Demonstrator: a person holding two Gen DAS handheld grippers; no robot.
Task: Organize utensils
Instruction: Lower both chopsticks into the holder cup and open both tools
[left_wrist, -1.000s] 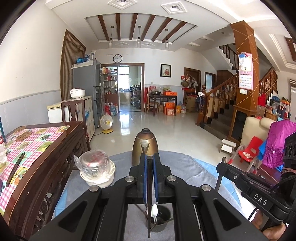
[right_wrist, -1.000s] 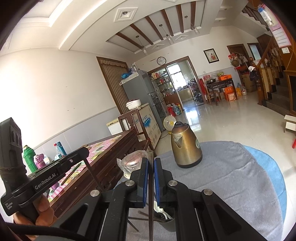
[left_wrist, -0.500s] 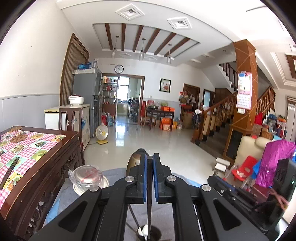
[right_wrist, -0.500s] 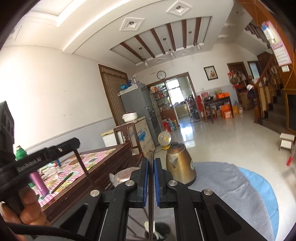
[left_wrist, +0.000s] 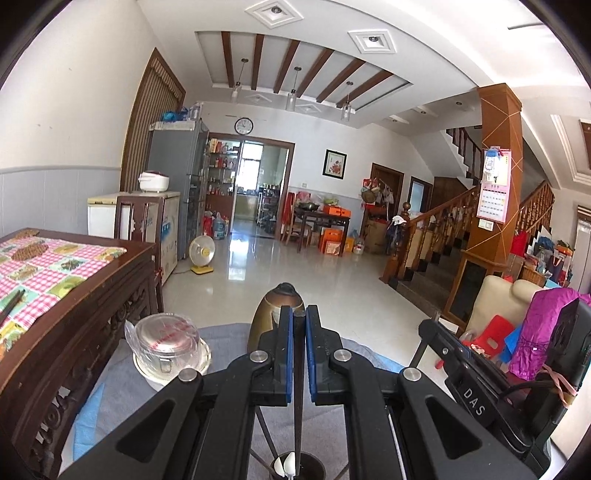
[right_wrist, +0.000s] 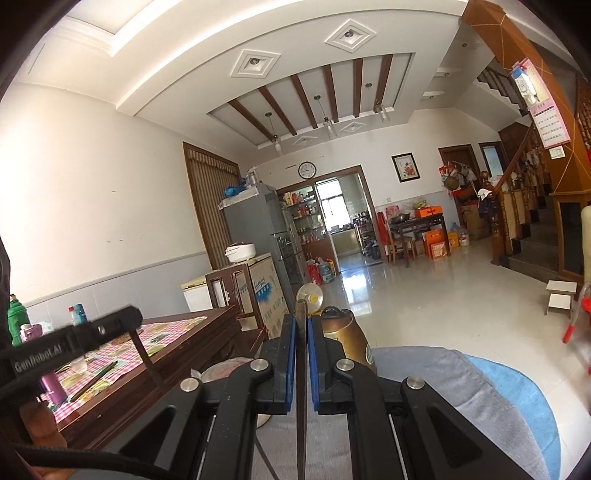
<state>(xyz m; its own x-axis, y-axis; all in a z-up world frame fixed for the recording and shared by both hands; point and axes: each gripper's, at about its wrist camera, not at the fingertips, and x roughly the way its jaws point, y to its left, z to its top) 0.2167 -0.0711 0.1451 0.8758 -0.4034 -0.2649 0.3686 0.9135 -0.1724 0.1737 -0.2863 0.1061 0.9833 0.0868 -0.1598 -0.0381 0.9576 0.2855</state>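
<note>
Each claw has a dark chopstick pinched between its blue pads. The left claw (left_wrist: 299, 354) grips a chopstick (left_wrist: 298, 424) that hangs straight down, its lower end right at a small dark cup (left_wrist: 314, 466) at the near edge of the view, where a white spoon (left_wrist: 286, 464) also sits. The right claw (right_wrist: 301, 363) is clamped on its own chopstick (right_wrist: 301, 435), which runs upright through the pads and pokes out a bit above them; where its lower end goes I can't tell, it leaves the bottom of the picture. The cup sits on a round tabletop (left_wrist: 229, 338) covered with a grey cloth over something blue. A brass-coloured kettle (left_wrist: 271, 314) stands on the far side of it, mostly hidden behind the claw, and to the left there's a clear lidded container in plastic wrap (left_wrist: 166, 341) sitting on a white dish. Further left is a dark carved wooden table (left_wrist: 92, 314) with a pink checkered cloth, and another pair of chopsticks (left_wrist: 11, 306) lies on it. In the right view the other handheld unit (right_wrist: 62, 345) shows at the left edge, with bottles behind it.
</note>
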